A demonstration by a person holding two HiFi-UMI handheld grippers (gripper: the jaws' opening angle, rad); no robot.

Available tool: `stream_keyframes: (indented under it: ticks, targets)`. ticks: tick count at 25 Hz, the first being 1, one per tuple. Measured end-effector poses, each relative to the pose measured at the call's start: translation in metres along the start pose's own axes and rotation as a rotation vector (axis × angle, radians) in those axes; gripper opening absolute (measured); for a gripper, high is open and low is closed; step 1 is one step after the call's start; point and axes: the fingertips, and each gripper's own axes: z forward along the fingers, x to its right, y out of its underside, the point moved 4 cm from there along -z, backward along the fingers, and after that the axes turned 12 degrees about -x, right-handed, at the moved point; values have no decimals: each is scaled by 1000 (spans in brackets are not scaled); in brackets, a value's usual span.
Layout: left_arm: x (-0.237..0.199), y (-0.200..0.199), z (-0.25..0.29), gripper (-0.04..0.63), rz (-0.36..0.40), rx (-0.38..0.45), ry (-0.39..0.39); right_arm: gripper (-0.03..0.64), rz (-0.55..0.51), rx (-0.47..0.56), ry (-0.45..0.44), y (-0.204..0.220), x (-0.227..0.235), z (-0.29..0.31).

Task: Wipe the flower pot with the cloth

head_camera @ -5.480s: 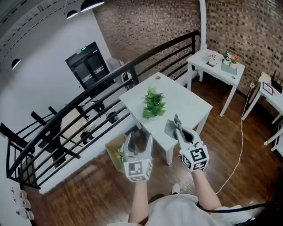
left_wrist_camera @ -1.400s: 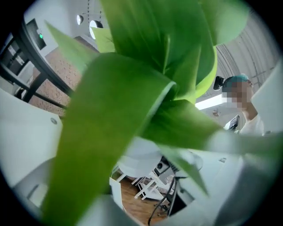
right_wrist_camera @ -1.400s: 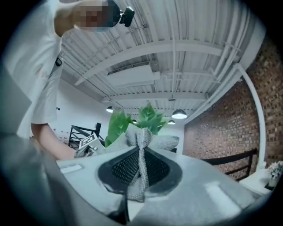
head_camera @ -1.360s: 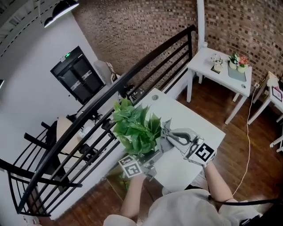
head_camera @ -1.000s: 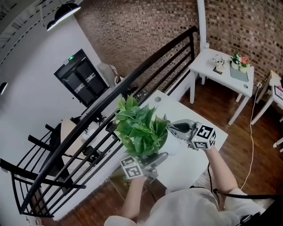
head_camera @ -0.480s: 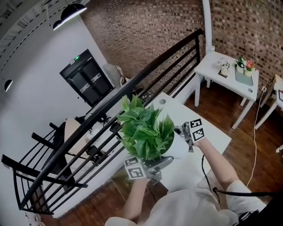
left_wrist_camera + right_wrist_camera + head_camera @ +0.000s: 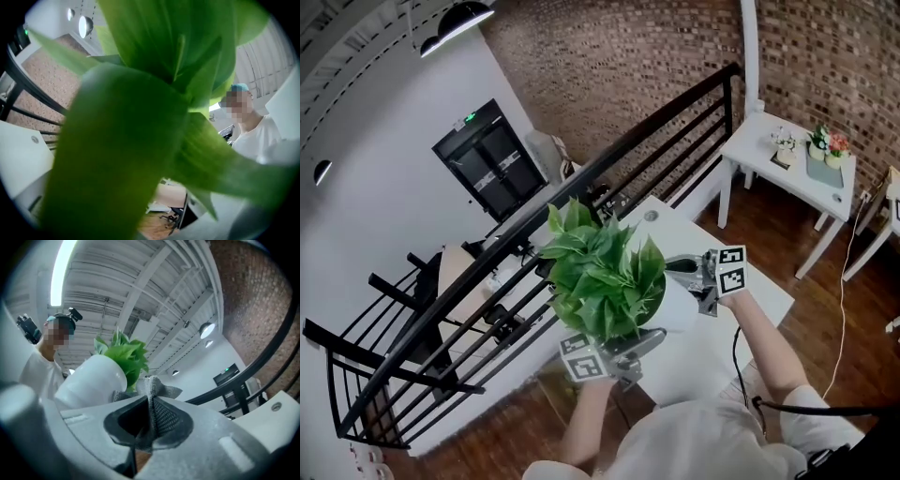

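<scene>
Flower pot: your white flower pot (image 7: pixel 675 307) is up in the air above the white bench (image 7: pixel 710 349), not standing on it. It is tipped over, with its open top toward the black railing (image 7: pixel 516 246) and its bottom toward your right arm
What is in the pot: a bushy green plant (image 7: pixel 600 279) fills the top and spills out over the rim. The leaves hide whatever lies under them, so you cannot see inside the pot
Your left hand-held gripper (image 7: pixel 643 339): it reaches in under the leaves and holds the pot up. Its own view is full of big green leaves, so the jaws do not show there. From your head view it looks closed on the pot
Your right hand-held gripper (image 7: pixel 679 267): its jaws are pinched tight on the grey cloth (image 7: pixel 157 386), and a fold of cloth sticks up between them
Cloth and pot: the cloth is right at the pot's smooth white side. It looks like it touches the pot, but you cannot be sure
Far bench: another white bench (image 7: pixel 773 173) stands by the brick wall, well apart from you
What is on the far bench: small pots (image 7: pixel 827 143) with little flowers in them, close together near one end
</scene>
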Motion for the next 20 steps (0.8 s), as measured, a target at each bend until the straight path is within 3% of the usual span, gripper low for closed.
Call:
stream_keyframes:
  ticks: [3,6,10,14,16,20]
  targets:
    - [-5,-17,-25,402,47,5,-104,11,-87,66,130,-35,-16,-27]
    - [-12,-27,-43,402,56,30,-161,11,-242,59,199,-64,-58,-42]
    - [-23,-34,-54,402,64,78,-202,11,-433,-26,181,-67,-117,-22]
    - [-21,-35,-48,402,53,102,-189,11,-644,-135,159,-47,-162,10]
    - [-19,-35,-45,402,68,97,-187,12,-633,-139,181,-41,-163,14]
    - [-10,-33,-33,402,61,90,-134,12,-481,-39,298,-49,-123,-17]
